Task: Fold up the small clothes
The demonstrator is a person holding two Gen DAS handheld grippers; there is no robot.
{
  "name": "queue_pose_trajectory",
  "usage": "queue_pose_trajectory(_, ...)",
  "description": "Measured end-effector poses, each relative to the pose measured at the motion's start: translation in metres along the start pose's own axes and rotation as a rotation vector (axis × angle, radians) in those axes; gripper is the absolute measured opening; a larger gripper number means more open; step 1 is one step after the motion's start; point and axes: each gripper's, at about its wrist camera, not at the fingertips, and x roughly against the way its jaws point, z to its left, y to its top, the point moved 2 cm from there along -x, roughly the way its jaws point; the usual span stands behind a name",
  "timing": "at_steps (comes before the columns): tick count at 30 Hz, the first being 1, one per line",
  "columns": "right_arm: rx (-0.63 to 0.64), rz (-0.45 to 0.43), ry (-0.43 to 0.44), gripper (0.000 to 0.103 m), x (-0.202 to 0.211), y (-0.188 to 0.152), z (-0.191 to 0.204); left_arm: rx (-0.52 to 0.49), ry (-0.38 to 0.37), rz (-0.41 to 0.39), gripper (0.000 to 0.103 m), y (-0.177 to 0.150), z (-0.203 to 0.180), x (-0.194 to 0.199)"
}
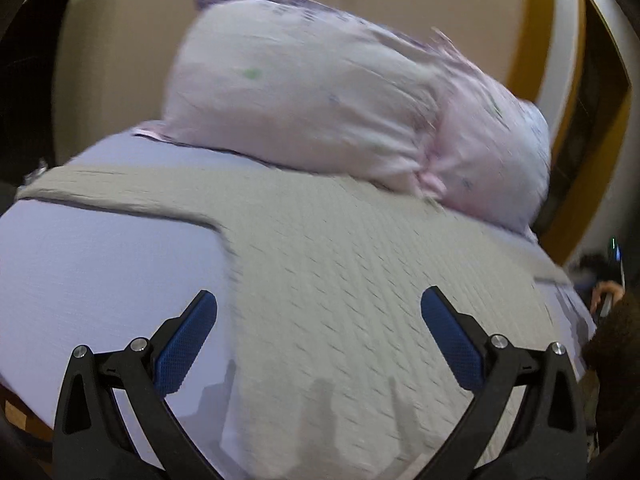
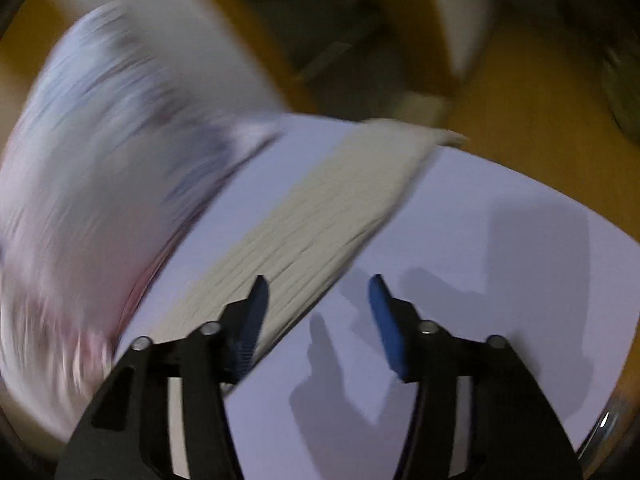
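**Watch Out for the Pillow**

We could bump the big pink pillow (image 1: 352, 108), because it sits right on the far edge of the gray knit top (image 1: 340, 280). We could also pinch the purple sheet (image 1: 100, 264) along with the cloth.

The top lies flat on the bed. Our left gripper (image 1: 318, 320) is wide open and holds nothing; the top's body is under and between its fingers. Our right gripper (image 2: 318, 312) is open and empty too, with a sleeve (image 2: 320, 216) by its left finger.
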Motion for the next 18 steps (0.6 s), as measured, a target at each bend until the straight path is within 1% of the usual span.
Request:
queue_pose_trajectory(1, -0.025, 0.005, 0.001, 0.047, -0.005, 0.006, -0.004, 0.016, -0.004, -0.003, 0.102, 0.003, 0.006, 0.0)
queue_pose_trajectory(3, -0.072, 0.012, 0.005, 0.043, -0.02, 0.019, -0.007, 0.073, -0.037, -0.016, 0.102, 0.011, 0.024, 0.001)
queue_pose_trajectory(5, -0.104, -0.02, 0.016, 0.038, -0.028, 0.028, -0.01, 0.12, -0.043, -0.034, 0.102, 0.017, 0.039, 0.004)
queue_pose_trajectory(6, -0.122, -0.032, 0.025, 0.037, -0.032, 0.033, -0.01, 0.138, -0.025, -0.04, 0.102, 0.021, 0.047, 0.004)
queue_pose_trajectory(7, -0.138, -0.04, 0.036, 0.035, -0.033, 0.035, -0.014, 0.152, 0.009, -0.044, 0.102, 0.025, 0.055, 0.004)
queue_pose_trajectory(8, -0.154, -0.044, 0.052, 0.027, -0.039, 0.039, -0.016, 0.16, 0.033, -0.047, 0.102, 0.026, 0.061, 0.004)
queue_pose_trajectory(9, -0.164, -0.04, 0.061, 0.01, -0.042, 0.04, -0.018, 0.171, 0.061, -0.053, 0.102, 0.029, 0.067, 0.005)
queue_pose_trajectory(10, -0.184, -0.039, 0.094, 0.009, -0.046, 0.043, -0.021, 0.191, 0.094, -0.057, 0.102, 0.032, 0.077, 0.006)
queue_pose_trajectory(11, -0.189, -0.037, 0.109, 0.009, -0.046, 0.047, -0.021, 0.203, 0.109, -0.06, 0.102, 0.032, 0.085, 0.01)
queue_pose_trajectory(12, -0.157, -0.067, 0.123, 0.008, -0.04, 0.047, -0.012, 0.222, 0.128, -0.059, 0.102, 0.034, 0.096, 0.012)
queue_pose_trajectory(13, -0.076, -0.12, 0.14, 0.008, -0.028, 0.043, 0.008, 0.236, 0.139, -0.059, 0.102, 0.034, 0.104, 0.015)
queue_pose_trajectory(15, 0.078, -0.179, 0.191, 0.007, -0.003, 0.029, 0.045, 0.28, 0.153, -0.053, 0.102, 0.039, 0.125, 0.016)
queue_pose_trajectory(16, 0.185, -0.199, 0.259, 0.007, 0.016, 0.013, 0.079, 0.315, 0.141, -0.062, 0.102, 0.043, 0.138, 0.016)
queue_pose_trajectory(18, 0.332, -0.212, 0.339, 0.007, 0.042, -0.019, 0.128, 0.373, 0.113, -0.086, 0.102, 0.048, 0.156, 0.018)
